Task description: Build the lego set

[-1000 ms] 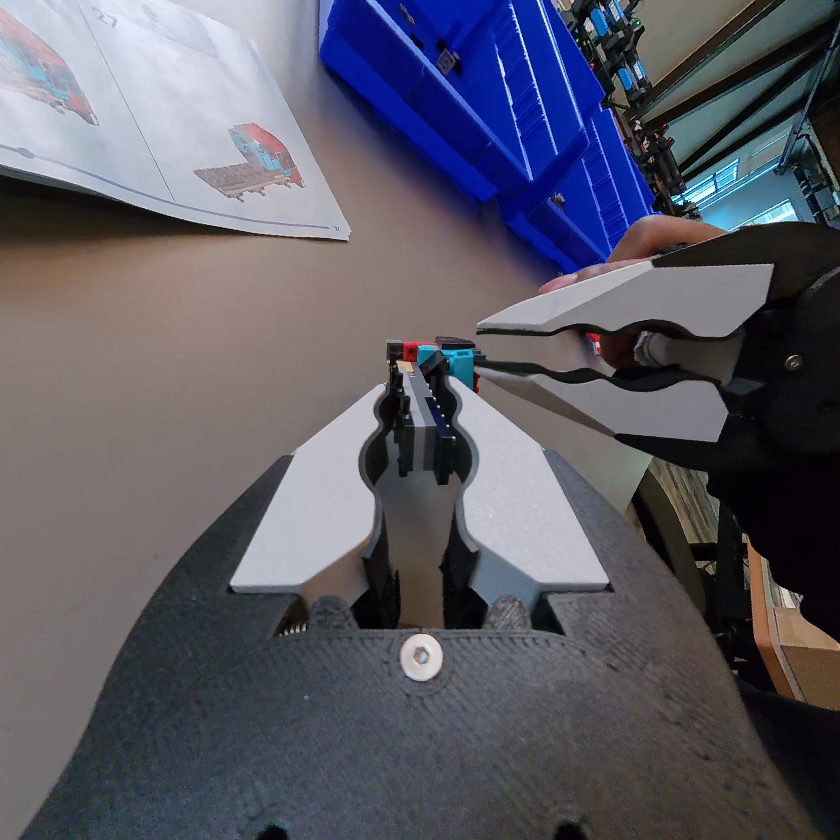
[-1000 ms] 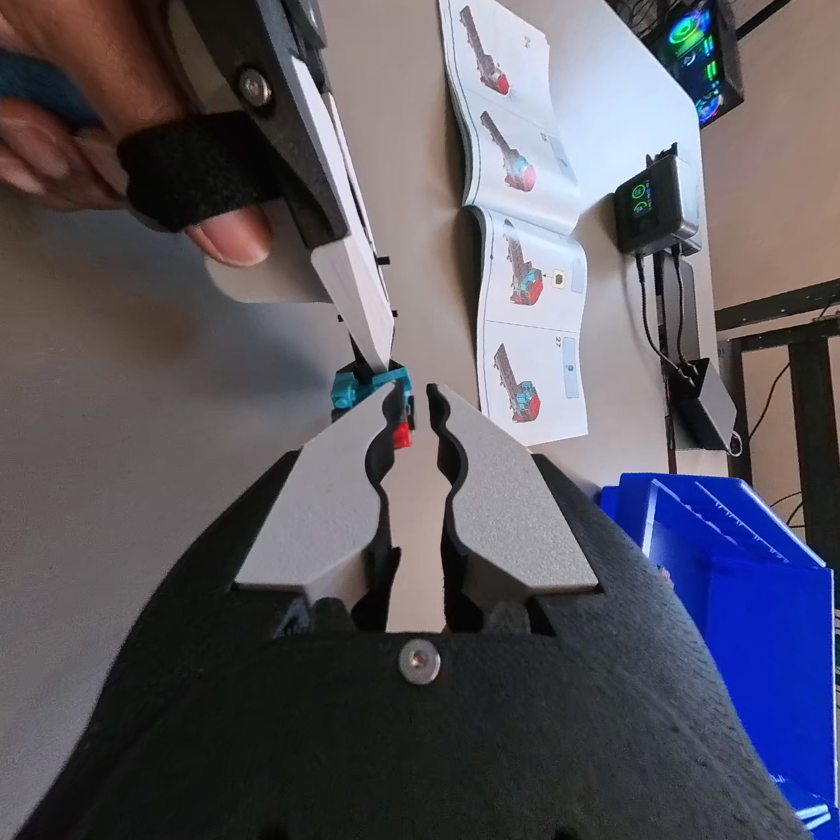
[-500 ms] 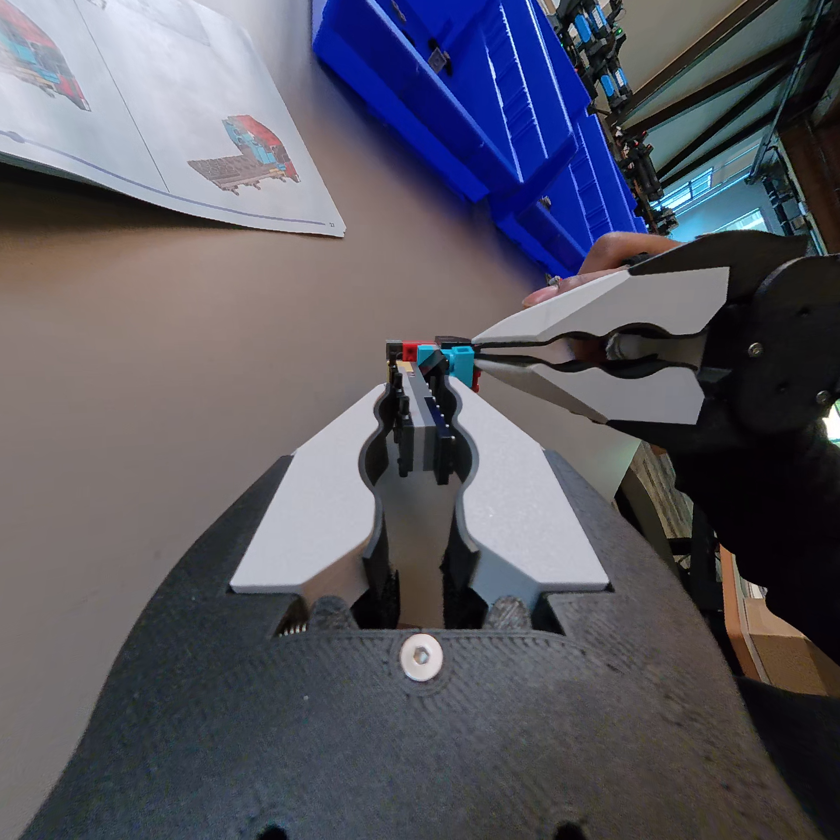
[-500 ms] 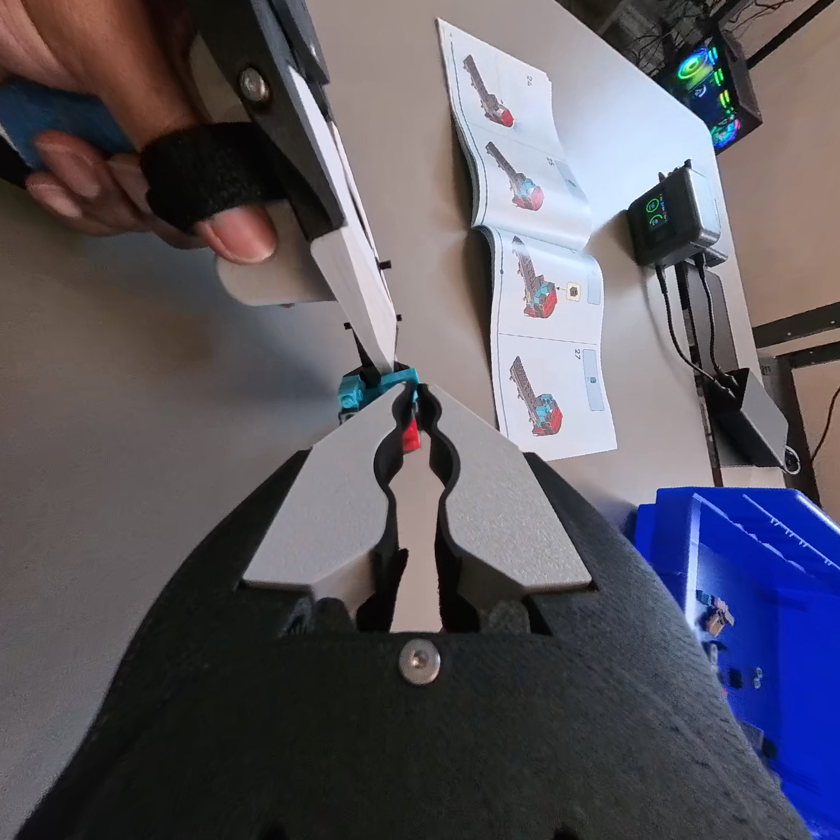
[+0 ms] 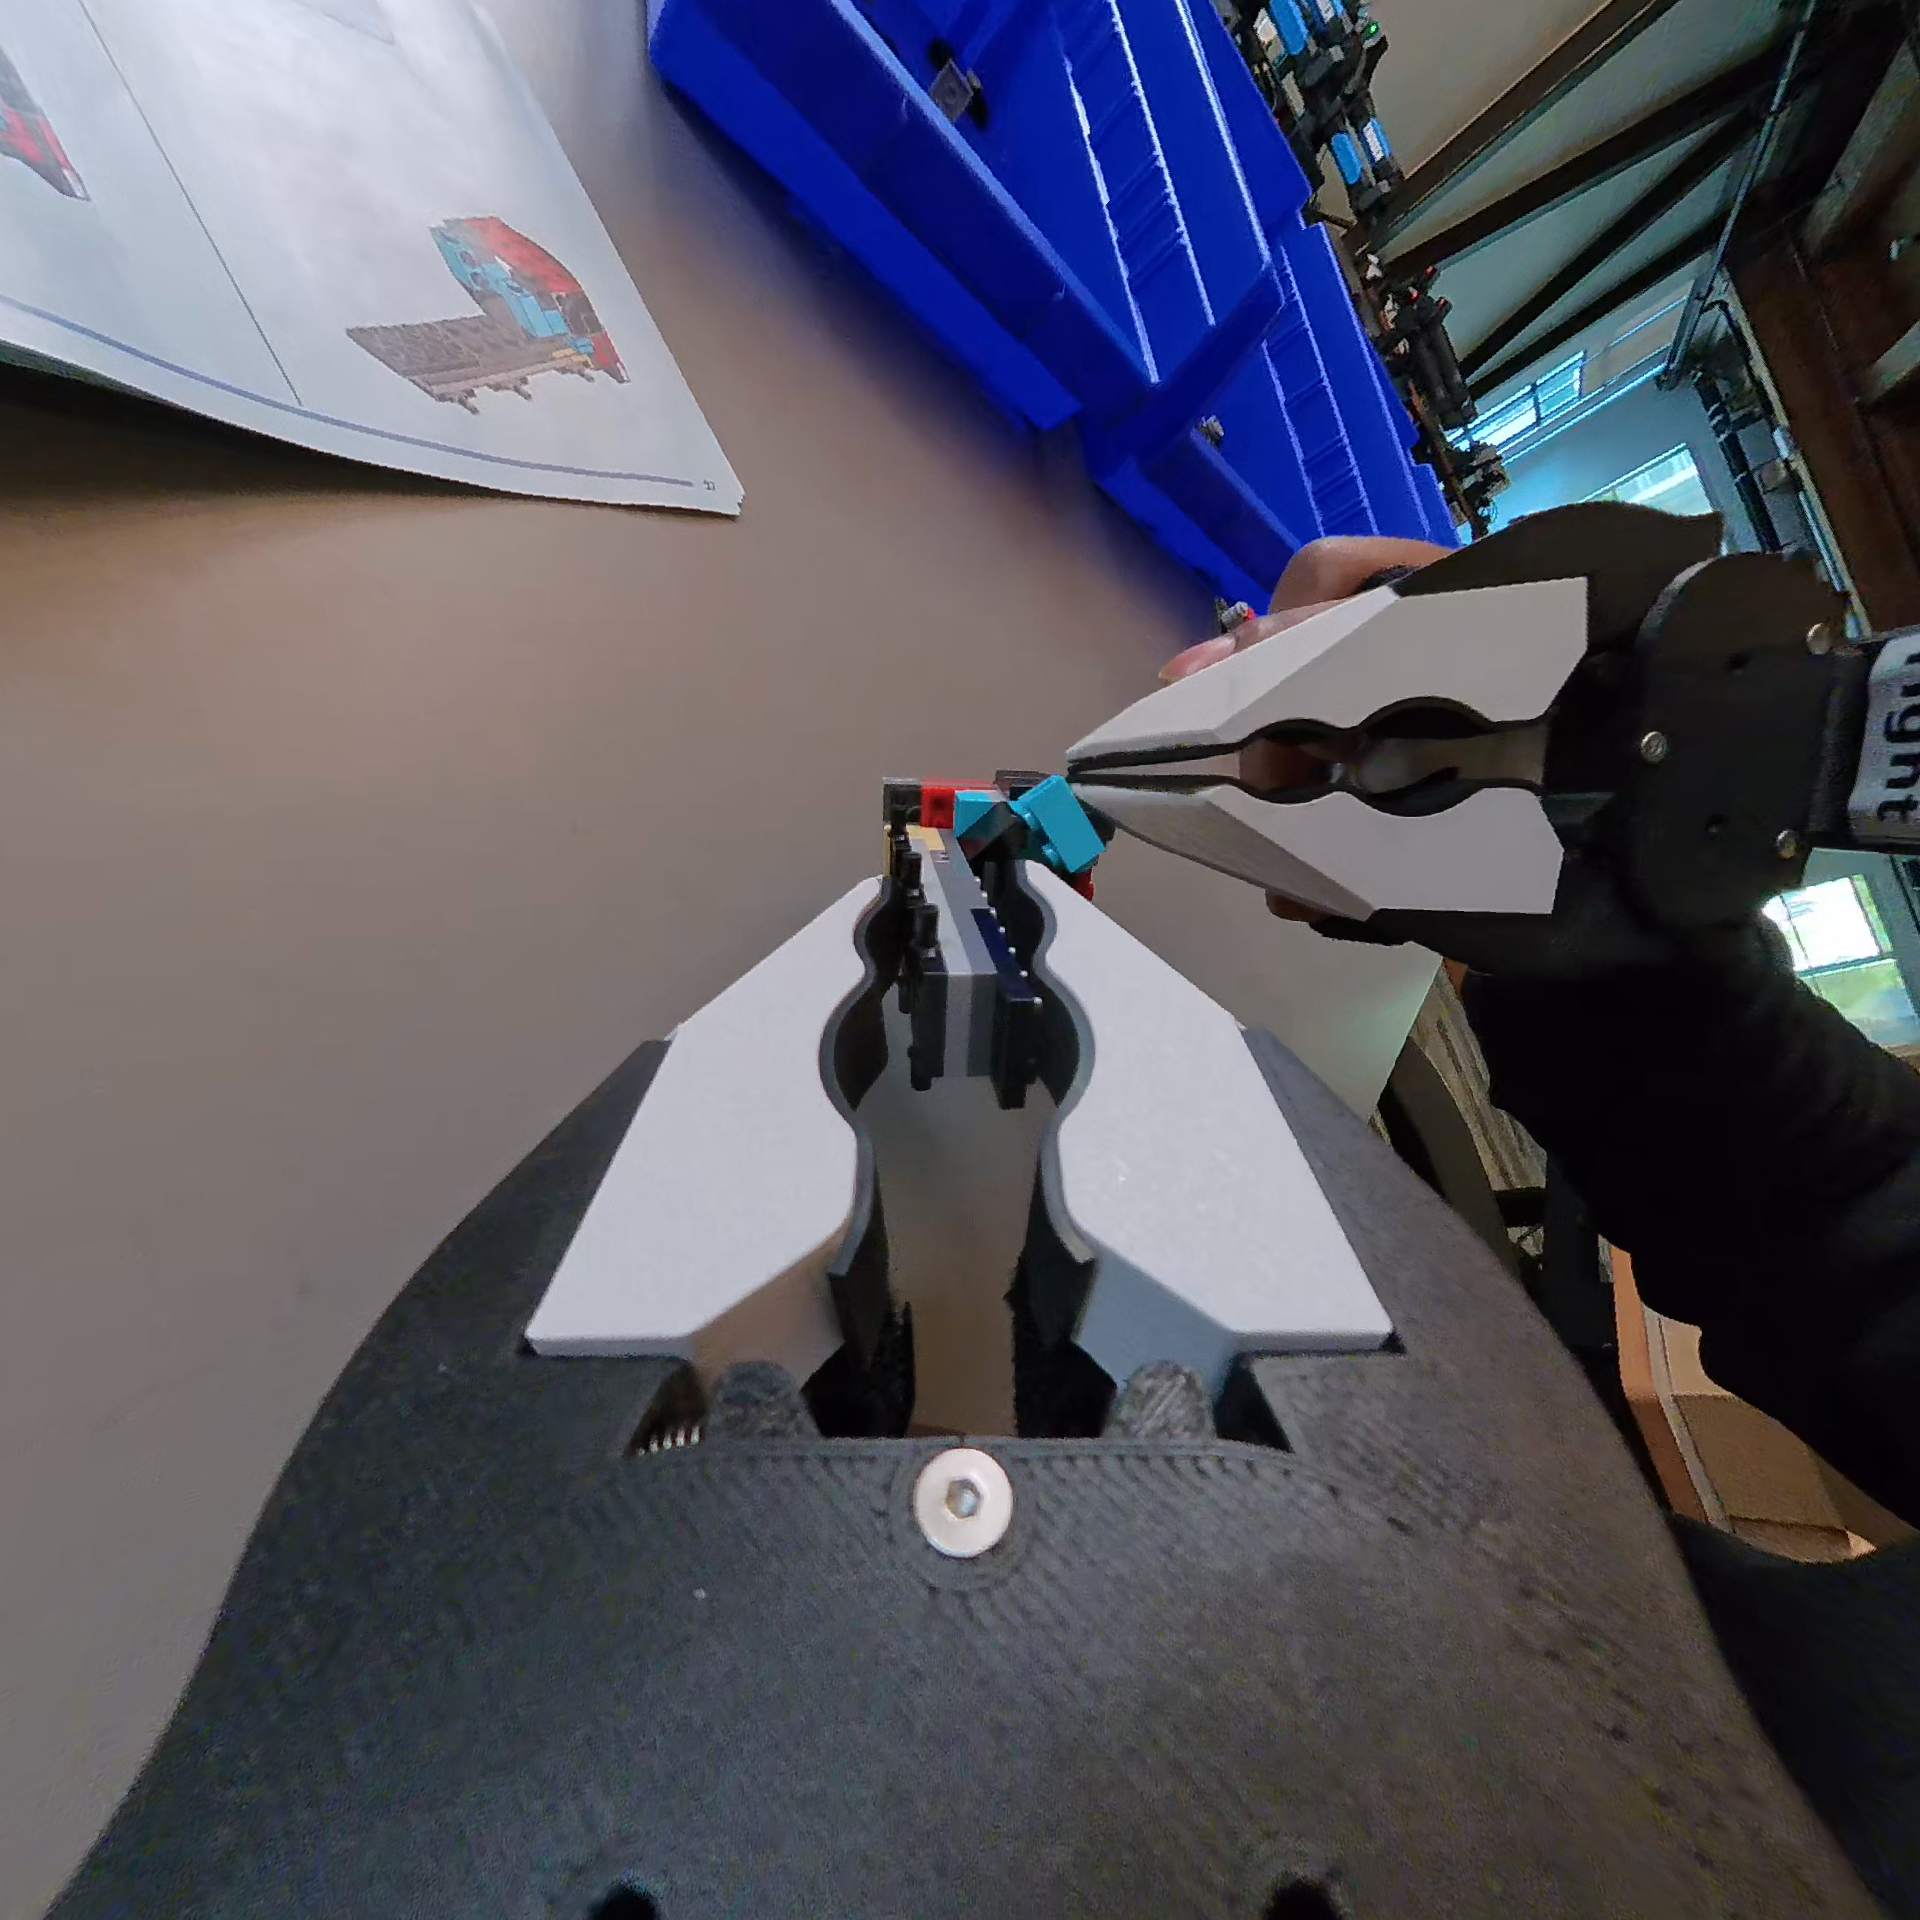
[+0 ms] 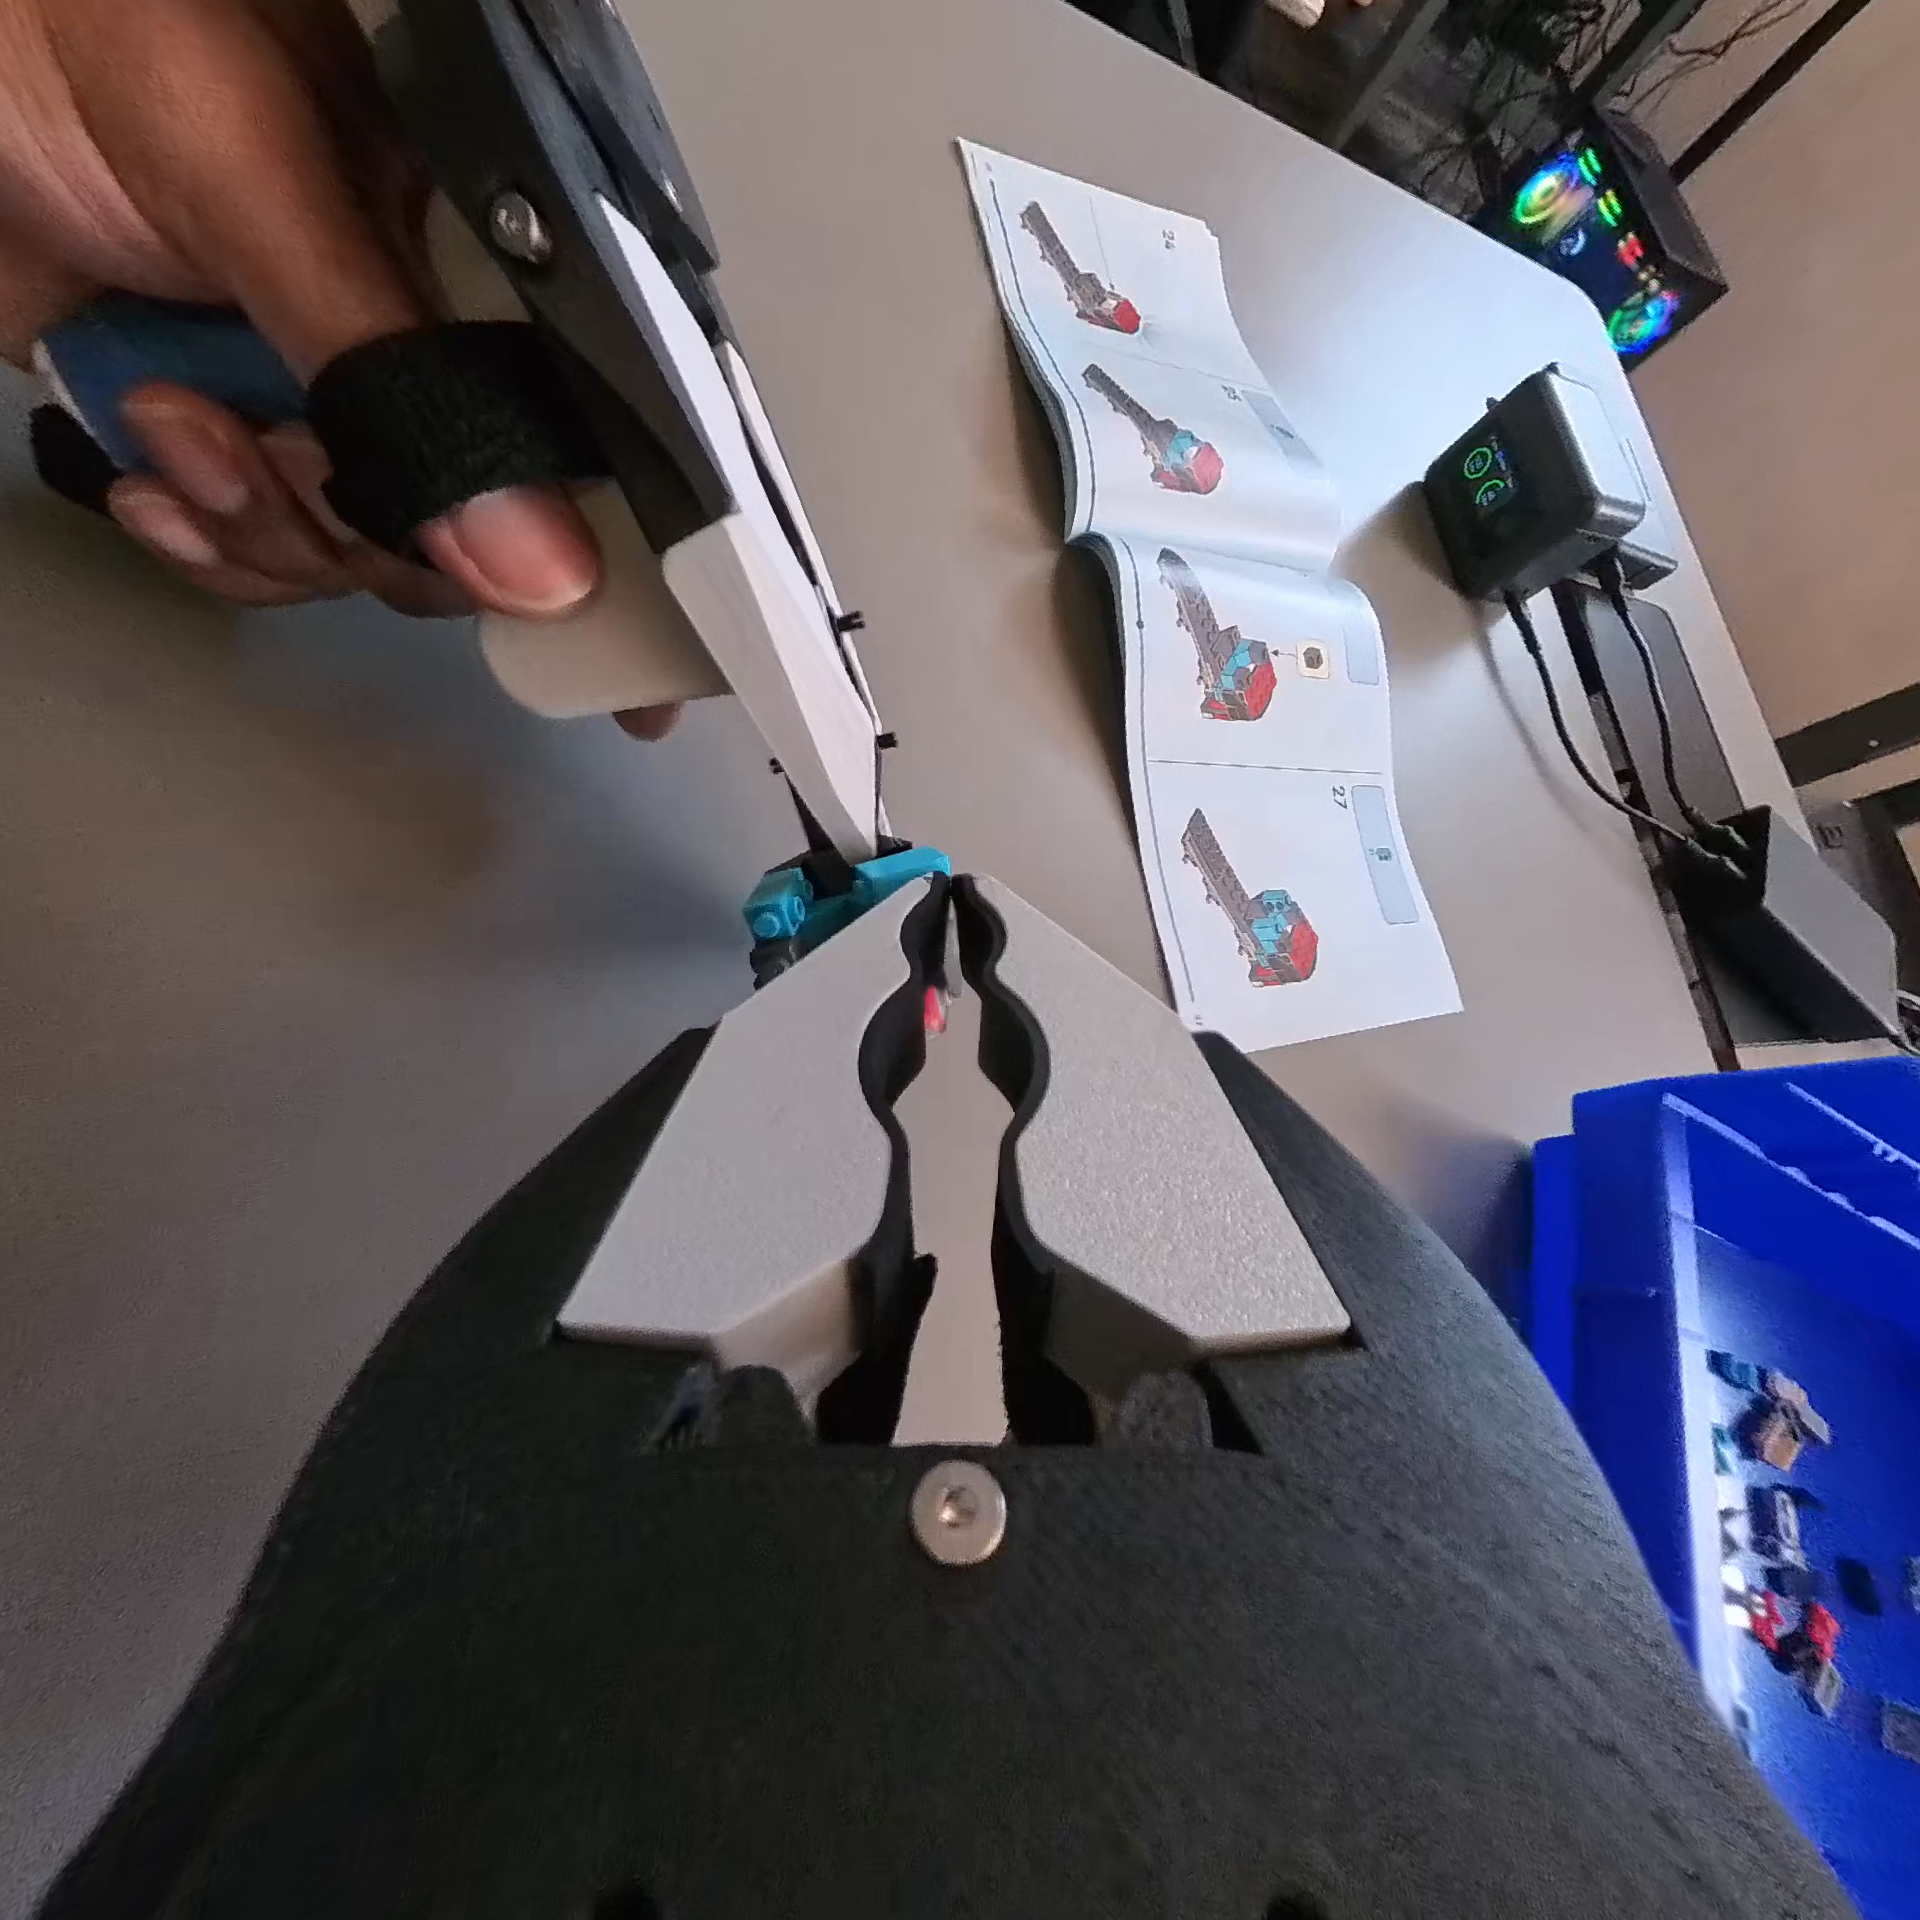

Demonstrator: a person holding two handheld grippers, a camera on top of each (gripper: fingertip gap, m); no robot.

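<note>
My left gripper [image 5: 961, 894] is shut on a long grey and black lego build [image 5: 961, 971] and holds it along its fingers above the table. The build's far end carries red and teal bricks. A teal piece [image 5: 1049, 821] there sits tilted. My right gripper [image 5: 1075, 774] comes in from the right, shut, with its tips pinching at that teal piece. In the right wrist view my right gripper [image 6: 951, 883] is shut beside the teal piece [image 6: 810, 909], with a bit of red behind its tips. The left gripper [image 6: 868, 831] reaches down from the upper left there.
An open instruction booklet [image 5: 364, 260] lies on the brown table [image 5: 312, 831]; it also shows in the right wrist view [image 6: 1247, 675]. Blue parts bins [image 5: 1039, 156] stand along the edge, one with several loose bricks [image 6: 1787, 1621]. A small black device with cables [image 6: 1527, 478] sits behind the booklet. My two grippers' fingertips are within a few centimetres of each other.
My right gripper has closed from open and moved in to the end of the build. The teal piece now sits tilted. My left gripper has held still with the build.
</note>
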